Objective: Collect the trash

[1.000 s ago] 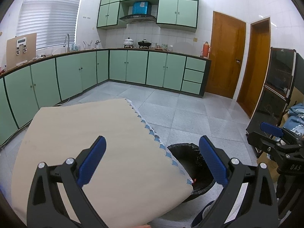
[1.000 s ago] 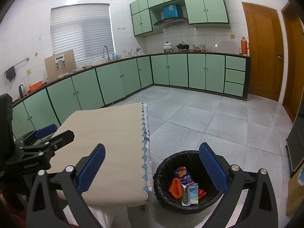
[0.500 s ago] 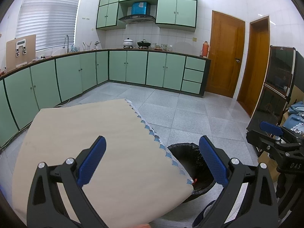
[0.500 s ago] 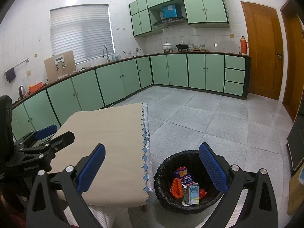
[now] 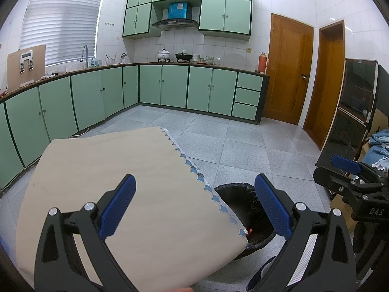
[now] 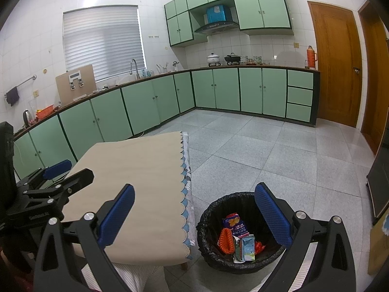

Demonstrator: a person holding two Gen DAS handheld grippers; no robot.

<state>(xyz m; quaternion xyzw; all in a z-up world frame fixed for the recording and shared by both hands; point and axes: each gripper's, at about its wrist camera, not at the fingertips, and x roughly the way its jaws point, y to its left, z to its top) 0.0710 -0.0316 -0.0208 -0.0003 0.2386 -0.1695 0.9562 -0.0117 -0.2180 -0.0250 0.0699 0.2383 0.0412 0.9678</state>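
Observation:
A black-lined trash bin [image 6: 243, 233] stands on the floor right of the table; inside lie a small carton [image 6: 248, 247], an orange wrapper [image 6: 225, 239] and a blue-red packet [image 6: 234, 222]. In the left wrist view the bin [image 5: 245, 204] is partly hidden by the table's corner. My left gripper [image 5: 194, 209] hangs open above the beige tablecloth [image 5: 109, 182], holding nothing. My right gripper [image 6: 194, 214] is open too, over the gap between table edge and bin. Each gripper shows in the other's view: the right gripper [image 5: 350, 170] at far right, the left gripper [image 6: 63, 172] at far left.
Green cabinets [image 5: 160, 87] run along the left and back walls, with pots on the counter. Two wooden doors [image 5: 289, 73] stand at the right. A dark cabinet [image 5: 352, 112] and a box with blue cloth [image 5: 379, 141] sit at far right. Grey tiled floor [image 6: 279, 150] lies beyond the bin.

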